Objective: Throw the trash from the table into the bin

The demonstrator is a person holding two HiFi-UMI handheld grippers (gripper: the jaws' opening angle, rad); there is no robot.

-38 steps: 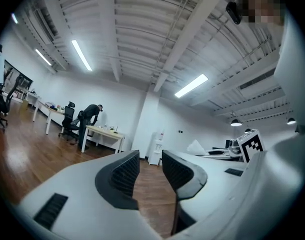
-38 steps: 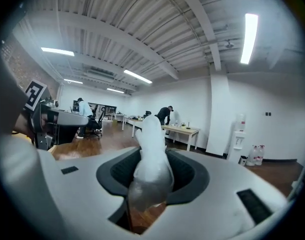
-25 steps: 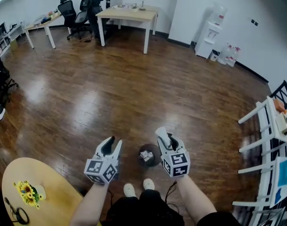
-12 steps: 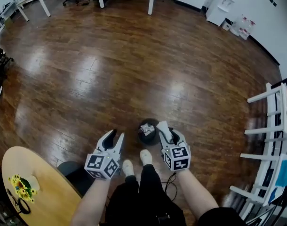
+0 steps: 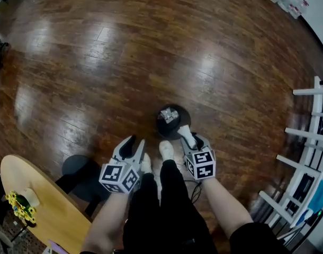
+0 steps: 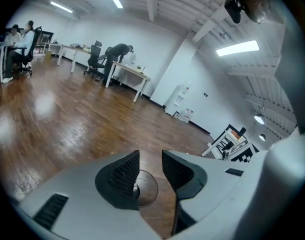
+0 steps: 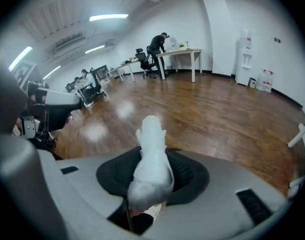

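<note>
Between the right gripper's fingers (image 7: 192, 176) sits a white crumpled wad of trash (image 7: 151, 159). It is clenched around its lower half, and its upper end sticks out past the fingertips. Seen from the head view, the right gripper (image 5: 190, 139) tilts downward over the wooden floor (image 5: 98, 62), with the wad pointing toward 11 o'clock. The bin (image 5: 184, 118), small, dark and round, stands on the floor at 11 o'clock from that gripper. The wad's tip overlaps the bin's near rim in that view, though how high it hangs above the rim cannot be told. A pale crumpled scrap (image 5: 168, 115) lies inside the bin.

At 9 o'clock from the right gripper is the left gripper (image 5: 136, 141). Its fingers are released and nothing is between them; only floor shows through the gap in the left gripper view. One white shoe (image 5: 166, 150) of the person shows between the two grippers, just below the bin.

Farther out, a round desk (image 5: 50, 210) of pale wood fills the head view's 7 o'clock corner, with a yellow sunflower piece (image 5: 16, 204) near its left edge. A dark round object (image 5: 77, 165) lies on the floor between this desk and the left gripper. A white rack (image 5: 304, 163) stands at 3 o'clock. Across the room, the right gripper view shows a person (image 7: 160, 44) bending over a far desk (image 7: 185, 51), with a water dispenser (image 7: 245, 51) by the wall at 2 o'clock.
</note>
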